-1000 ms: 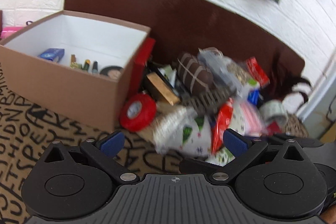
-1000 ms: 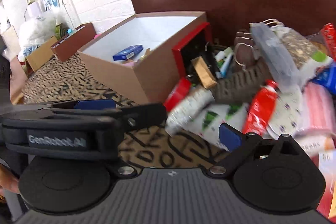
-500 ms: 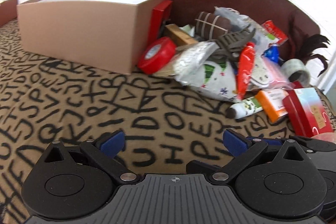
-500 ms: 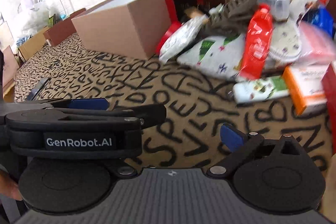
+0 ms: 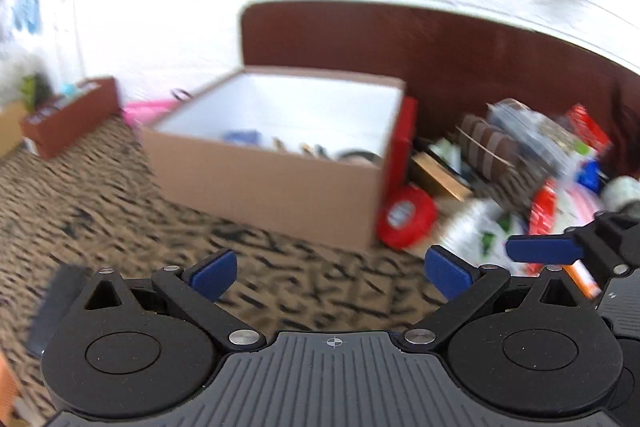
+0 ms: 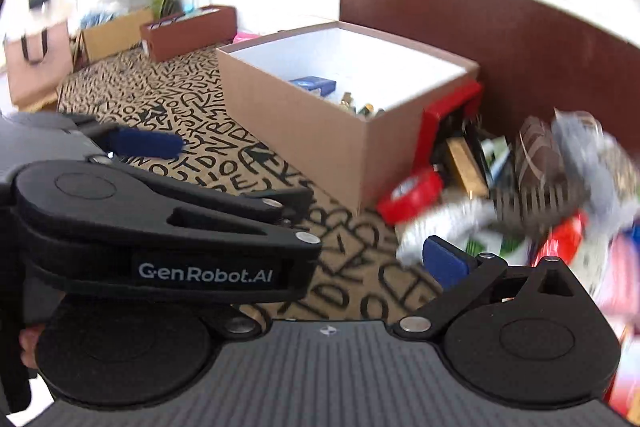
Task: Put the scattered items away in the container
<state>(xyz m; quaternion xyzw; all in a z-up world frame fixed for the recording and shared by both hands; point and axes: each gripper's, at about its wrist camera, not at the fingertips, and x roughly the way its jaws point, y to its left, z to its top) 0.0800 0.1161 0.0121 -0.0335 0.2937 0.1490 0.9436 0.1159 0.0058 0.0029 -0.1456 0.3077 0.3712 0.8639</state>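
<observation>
Nearest, low in the left wrist view, my left gripper (image 5: 328, 269) is spread wide and empty over the letter-print cloth (image 5: 120, 211). My right gripper (image 6: 436, 263) shows only one blue pad (image 6: 442, 261), the other hidden behind the left tool, so I cannot tell its spread. Mid-frame, the cardboard box (image 5: 264, 183) holds just a few small things, a blue packet (image 6: 312, 83) among them. At right, the red tape roll (image 5: 406, 217) and the heap of packets (image 5: 520, 187) still lie outside, so I judge the tidying barely begun.

A letter-patterned cloth (image 6: 192, 115) carries the open cardboard box (image 6: 320, 131) and a jumbled pile (image 6: 520, 187).
</observation>
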